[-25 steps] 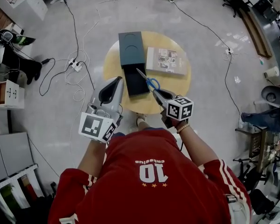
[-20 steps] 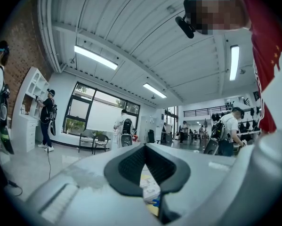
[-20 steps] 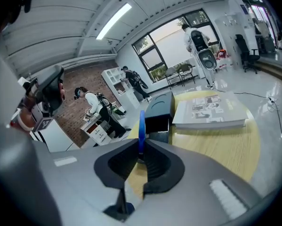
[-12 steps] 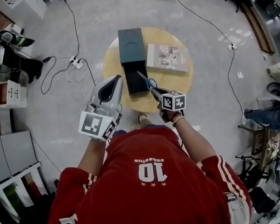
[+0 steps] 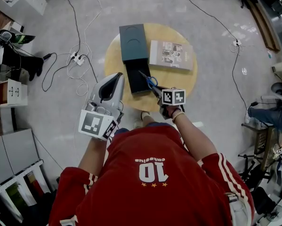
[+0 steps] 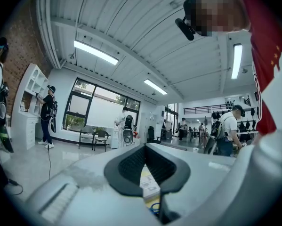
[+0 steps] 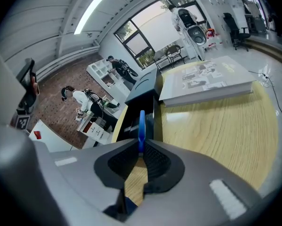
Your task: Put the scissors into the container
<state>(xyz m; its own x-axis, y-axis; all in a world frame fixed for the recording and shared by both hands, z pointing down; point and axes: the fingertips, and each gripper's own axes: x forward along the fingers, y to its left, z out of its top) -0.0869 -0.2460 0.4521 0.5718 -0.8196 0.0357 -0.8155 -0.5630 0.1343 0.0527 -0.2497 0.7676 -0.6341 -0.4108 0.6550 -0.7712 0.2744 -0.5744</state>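
Observation:
Blue-handled scissors (image 5: 151,82) are clamped by their handles in my right gripper (image 5: 157,91), which is shut on them. The blades point up-left over the right edge of the open black container (image 5: 135,78) on the round wooden table (image 5: 178,79). In the right gripper view the blue handle (image 7: 141,122) sticks up out of the right gripper (image 7: 141,142), with the container (image 7: 130,122) just beyond. My left gripper (image 5: 116,80) hangs at the table's left edge, shut with nothing in it. In its own view the left gripper (image 6: 145,146) has its tips together.
A dark teal lid (image 5: 132,42) lies behind the container. A book (image 5: 172,55) lies at the table's right, seen as a thick slab (image 7: 207,79) in the right gripper view. Cables and a power strip (image 5: 76,58) lie on the floor to the left. People stand in the room.
My right gripper has carried the scissors forward and a little left, closer over the container. The left gripper has barely moved.

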